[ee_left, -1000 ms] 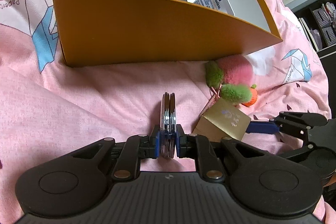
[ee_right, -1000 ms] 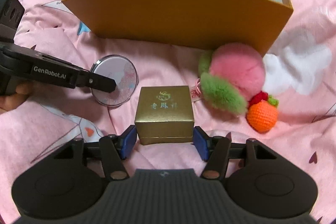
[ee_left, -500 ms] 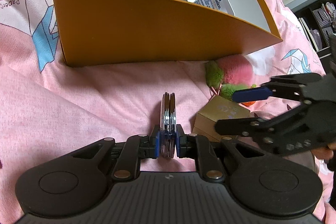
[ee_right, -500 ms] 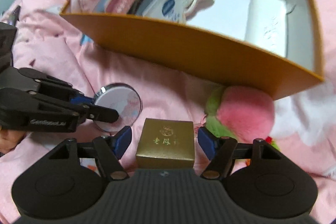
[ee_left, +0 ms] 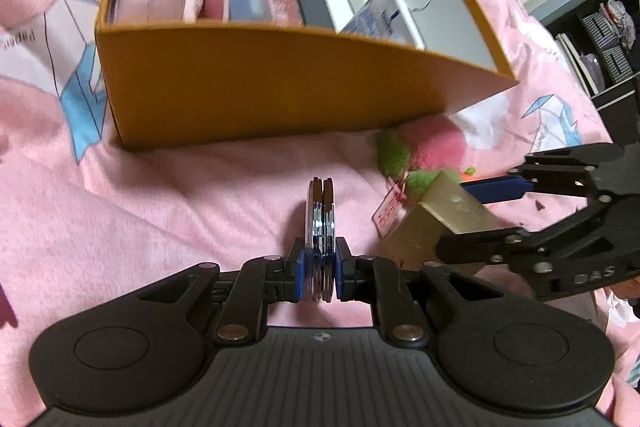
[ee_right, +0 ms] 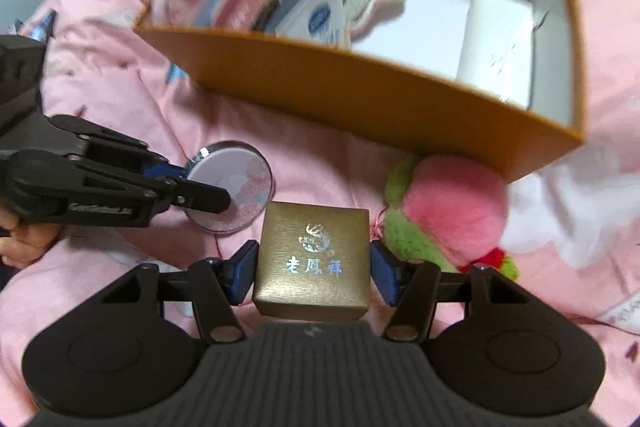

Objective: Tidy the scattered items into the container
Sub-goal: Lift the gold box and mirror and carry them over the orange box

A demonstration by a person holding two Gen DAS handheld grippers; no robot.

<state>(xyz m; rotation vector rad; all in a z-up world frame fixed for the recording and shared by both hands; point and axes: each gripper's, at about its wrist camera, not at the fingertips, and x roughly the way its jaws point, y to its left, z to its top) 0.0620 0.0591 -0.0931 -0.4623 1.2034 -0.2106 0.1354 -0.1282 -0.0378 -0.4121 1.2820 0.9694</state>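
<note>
My left gripper [ee_left: 319,273] is shut on a round chrome compact mirror [ee_left: 320,223], held edge-on above the pink blanket; it also shows in the right wrist view [ee_right: 236,187]. My right gripper [ee_right: 314,269] is shut on a small gold box [ee_right: 314,259], lifted off the blanket; the box also shows in the left wrist view [ee_left: 448,223]. The orange cardboard container [ee_left: 280,87] stands just beyond, open at the top [ee_right: 376,99]. It holds a pink case, a plush toy, a flower ornament and white boxes.
A pink and green plush ball [ee_right: 448,203] with a small orange knitted fruit [ee_right: 490,261] lies on the blanket before the container's right corner. The pink blanket [ee_left: 120,207] covers the whole surface. Shelves stand at the far right [ee_left: 608,39].
My right gripper closed on the gold box and lifted it up toward the container. My left gripper rose with the mirror, so the container's inside shows more.
</note>
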